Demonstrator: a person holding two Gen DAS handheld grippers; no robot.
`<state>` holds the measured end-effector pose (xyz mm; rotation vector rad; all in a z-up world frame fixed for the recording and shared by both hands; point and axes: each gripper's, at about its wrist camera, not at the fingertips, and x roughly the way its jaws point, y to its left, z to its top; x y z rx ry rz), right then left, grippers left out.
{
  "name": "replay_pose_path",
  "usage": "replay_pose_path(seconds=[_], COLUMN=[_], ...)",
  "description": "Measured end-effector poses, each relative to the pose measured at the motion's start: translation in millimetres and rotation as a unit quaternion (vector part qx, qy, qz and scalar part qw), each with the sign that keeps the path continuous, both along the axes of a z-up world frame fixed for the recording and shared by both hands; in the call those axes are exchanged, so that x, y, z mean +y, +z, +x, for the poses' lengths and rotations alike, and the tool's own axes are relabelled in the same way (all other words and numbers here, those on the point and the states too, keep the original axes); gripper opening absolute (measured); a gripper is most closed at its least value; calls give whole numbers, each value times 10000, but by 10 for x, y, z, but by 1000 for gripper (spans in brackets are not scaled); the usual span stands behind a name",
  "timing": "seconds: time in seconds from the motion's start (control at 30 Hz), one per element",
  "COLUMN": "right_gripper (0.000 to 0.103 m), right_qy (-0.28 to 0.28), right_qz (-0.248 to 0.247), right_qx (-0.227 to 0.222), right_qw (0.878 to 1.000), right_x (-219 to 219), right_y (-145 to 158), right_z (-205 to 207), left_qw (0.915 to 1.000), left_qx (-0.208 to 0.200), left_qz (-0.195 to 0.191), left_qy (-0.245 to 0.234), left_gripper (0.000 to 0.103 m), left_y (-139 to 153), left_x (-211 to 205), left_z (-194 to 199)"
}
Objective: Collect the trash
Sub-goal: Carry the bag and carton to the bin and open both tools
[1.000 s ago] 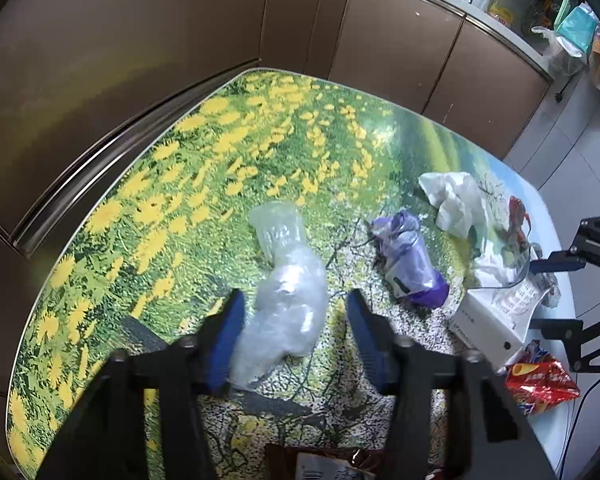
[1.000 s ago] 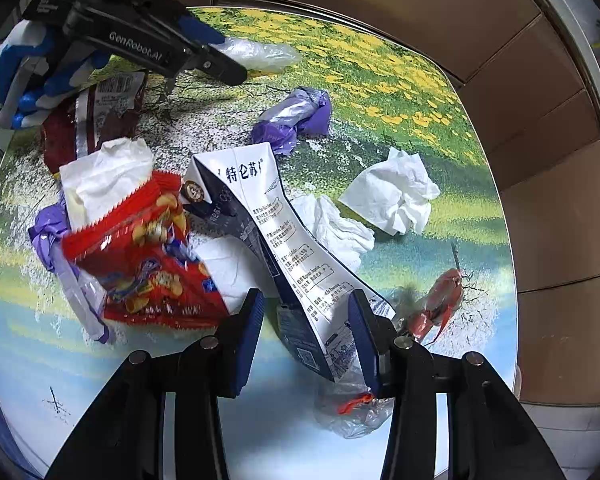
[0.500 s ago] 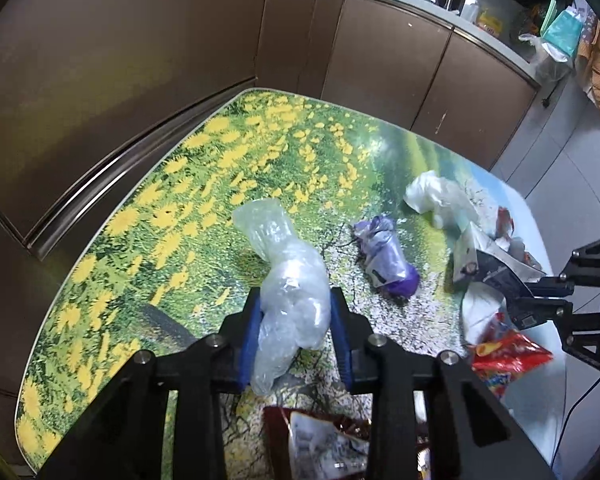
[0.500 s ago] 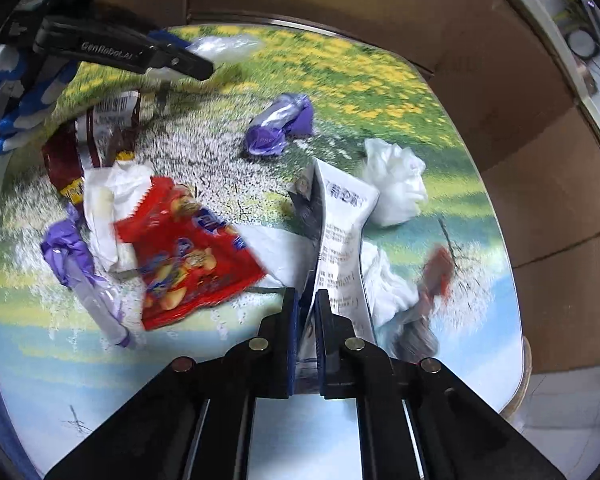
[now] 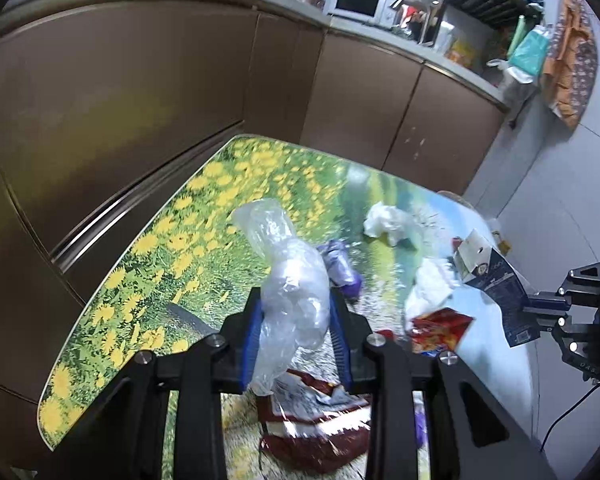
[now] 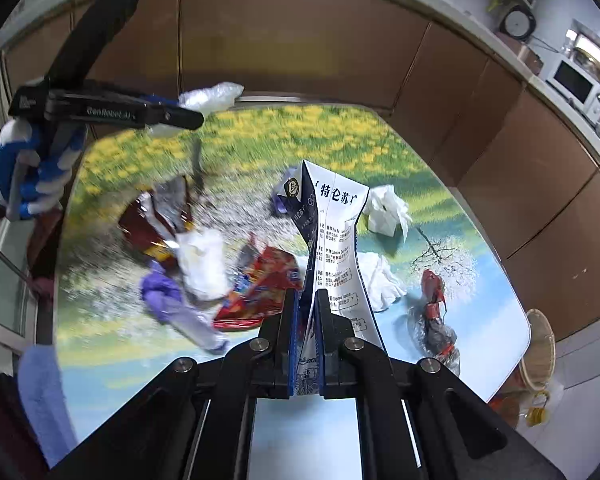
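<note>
you're carrying a clear plastic bag [image 5: 290,292] clamped in the left gripper [image 5: 296,332] and a flattened milk carton [image 6: 332,236] pinched in the right gripper [image 6: 305,344]; next move is finding a bin, none visible.

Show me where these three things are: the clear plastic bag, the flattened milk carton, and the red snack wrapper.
clear plastic bag [image 5: 296,300], left wrist view, on its crumpled middle between the blue pads.
flattened milk carton [image 6: 336,240], right wrist view, on its white printed panel.
red snack wrapper [image 6: 260,288], right wrist view, on its red middle.

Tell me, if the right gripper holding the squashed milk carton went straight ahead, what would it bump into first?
Probably the table with its trash: the right gripper points down at it, the milk carton leading. The white tissue beside the carton looks nearest, though depth is unclear.
</note>
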<state>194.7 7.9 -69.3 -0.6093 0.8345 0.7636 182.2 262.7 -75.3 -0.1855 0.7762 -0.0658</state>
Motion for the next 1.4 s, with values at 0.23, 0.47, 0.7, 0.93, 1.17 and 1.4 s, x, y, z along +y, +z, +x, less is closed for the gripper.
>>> replay_pose_path(seconds=[0.23,0.47,0.7,0.93,1.17,1.4], right_gripper=[7,7,7,7,7,8], right_qy=[-368,-925,-1835,-3250,-4381,-5022], right_qz=[585,1044,1281,1541,1626,1727], right_qx=[-239,-483,-717,-752,-525,-279], right_qw=[9973,9890,9720,9300,8826,8469], right_x=[-246,-731,-1481,-2506,-3354,-3874], right_y=[291,503,618,497,66,-363], right_z=[-276,-437,-514,-514,-419,-166], left_qw=[9995,9969,9891,9722,9495,9368], left_qx=[-267,-456,-493,-313,76,506], left_qz=[71,142,80,-1,-114,-239], left_qy=[-173,-628,-1386,-2321,-3135,-3453], left_gripper=[29,29,29,29,29,29], left_y=[274,473,551,436,126,-269], left_x=[-196,-669,-1538,-2696,-3999,-4978], left_z=[-280,-402,-341,-91,250,687])
